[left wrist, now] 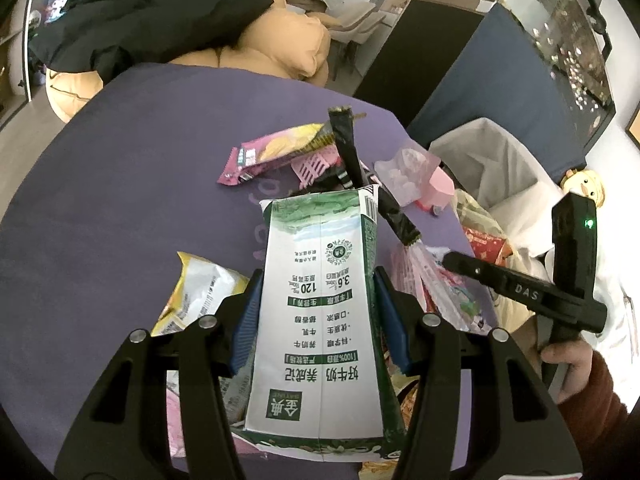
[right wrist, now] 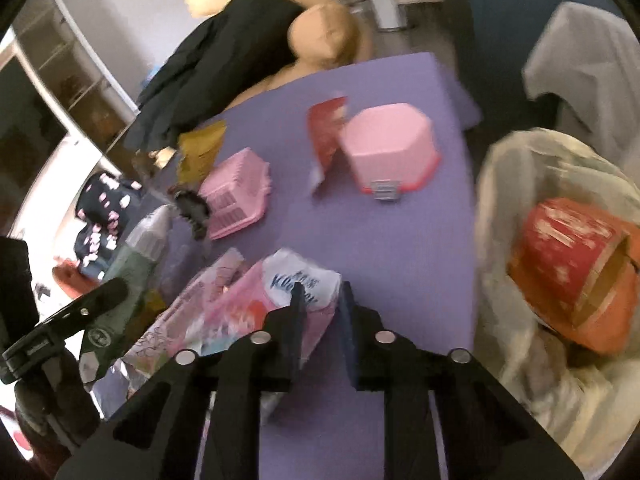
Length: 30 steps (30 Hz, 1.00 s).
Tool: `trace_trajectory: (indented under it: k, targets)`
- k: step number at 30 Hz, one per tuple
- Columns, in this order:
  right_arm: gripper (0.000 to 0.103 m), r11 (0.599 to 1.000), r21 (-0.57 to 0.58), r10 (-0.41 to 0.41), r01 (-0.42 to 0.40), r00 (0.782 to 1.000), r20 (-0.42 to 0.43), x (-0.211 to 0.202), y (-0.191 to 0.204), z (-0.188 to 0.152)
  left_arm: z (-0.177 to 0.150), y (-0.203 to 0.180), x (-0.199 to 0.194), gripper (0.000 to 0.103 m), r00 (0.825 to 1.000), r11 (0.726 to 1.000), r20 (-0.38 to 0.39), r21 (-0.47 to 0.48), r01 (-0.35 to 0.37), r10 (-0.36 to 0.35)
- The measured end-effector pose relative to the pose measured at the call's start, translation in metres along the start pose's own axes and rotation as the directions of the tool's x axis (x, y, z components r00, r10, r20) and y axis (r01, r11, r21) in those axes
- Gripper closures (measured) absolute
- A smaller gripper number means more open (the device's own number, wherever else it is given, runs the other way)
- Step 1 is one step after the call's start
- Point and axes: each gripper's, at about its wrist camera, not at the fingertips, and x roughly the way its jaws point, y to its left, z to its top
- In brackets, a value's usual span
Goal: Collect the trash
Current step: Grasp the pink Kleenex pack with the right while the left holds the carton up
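My left hand-held gripper (left wrist: 316, 300) clamps the milk carton (left wrist: 320, 312) above the purple tabletop (left wrist: 120, 180); my right hand-held gripper (right wrist: 320, 300) pinches the pink tissue pack (right wrist: 288, 292) (blurred) beside the trash bag (right wrist: 520, 208).

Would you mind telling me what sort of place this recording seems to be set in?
Most likely a lived-in home room: a purple mat strewn with snack wrappers, a black coat over tan cushions, and a lined trash bag.
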Motion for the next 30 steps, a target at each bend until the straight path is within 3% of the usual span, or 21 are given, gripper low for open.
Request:
trace_trajectory:
  k: [12,19,22,26,30]
  targets:
    - [0.093,0.990,-0.133,-0.019,0.039,0.989,0.147,-0.048,0.011,0.018,0.000,-0.011,0.006,0.048,0.997,1.000,-0.082,0.028,0.005,-0.003]
    - [0.093,0.978,-0.191,-0.044,0.080,0.982,0.186,-0.062,0.019,0.017,0.010,-0.009,0.015,0.052,0.993,0.999,-0.115,0.007,-0.034,0.034]
    - [0.093,0.978,-0.193,-0.037,0.079,0.977,0.209,-0.068,0.018,0.018,0.014,-0.015,0.003,0.052,0.997,0.999,-0.074,0.021,-0.034,0.036]
    - [0.093,0.978,-0.195,-0.030,0.080,0.968,0.247,-0.083,0.014,0.021,0.022,-0.036,-0.028,0.052,0.998,0.996,0.044,0.071,-0.048,0.045]
    - [0.093,0.975,-0.206,-0.022,0.087,0.954,0.298,-0.104,0.012,0.028,0.030,-0.063,-0.057,0.052,0.979,0.988,0.193,0.128,-0.083,0.057]
